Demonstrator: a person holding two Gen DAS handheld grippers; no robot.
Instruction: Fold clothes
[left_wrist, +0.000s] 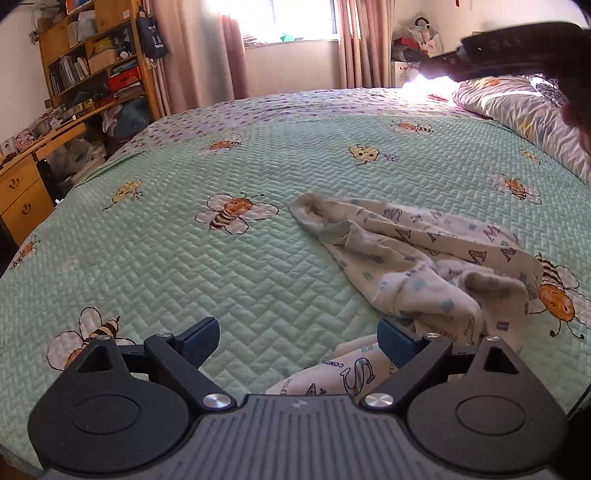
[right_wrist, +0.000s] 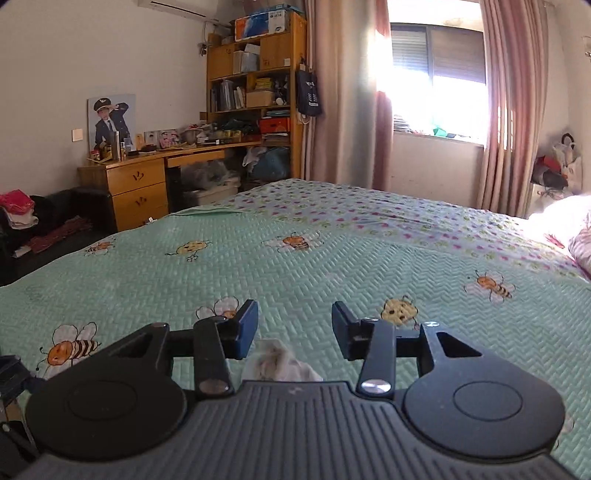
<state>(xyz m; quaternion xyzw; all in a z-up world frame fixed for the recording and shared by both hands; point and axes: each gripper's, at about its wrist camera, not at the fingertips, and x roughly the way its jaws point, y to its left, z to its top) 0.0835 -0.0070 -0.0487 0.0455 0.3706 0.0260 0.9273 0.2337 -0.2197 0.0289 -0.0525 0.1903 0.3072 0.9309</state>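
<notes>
I see the crumpled garment (left_wrist: 424, 266) on the bed (left_wrist: 221, 266), beside my wide, empty left tool (left_wrist: 299, 341). My right tool (right_wrist: 294, 328) gapes half-open, gripping nothing; pillow (left_wrist: 524, 107) lies beyond.

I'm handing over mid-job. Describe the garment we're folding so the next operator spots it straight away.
Find the bed's green quilted bedspread printed with cartoon bees. On it, just ahead of the left gripper and toward its right side, lies a crumpled garment. It is the only loose cloth there: white, covered in blue-grey letters, unlike the striped pillow at the far end.
</notes>
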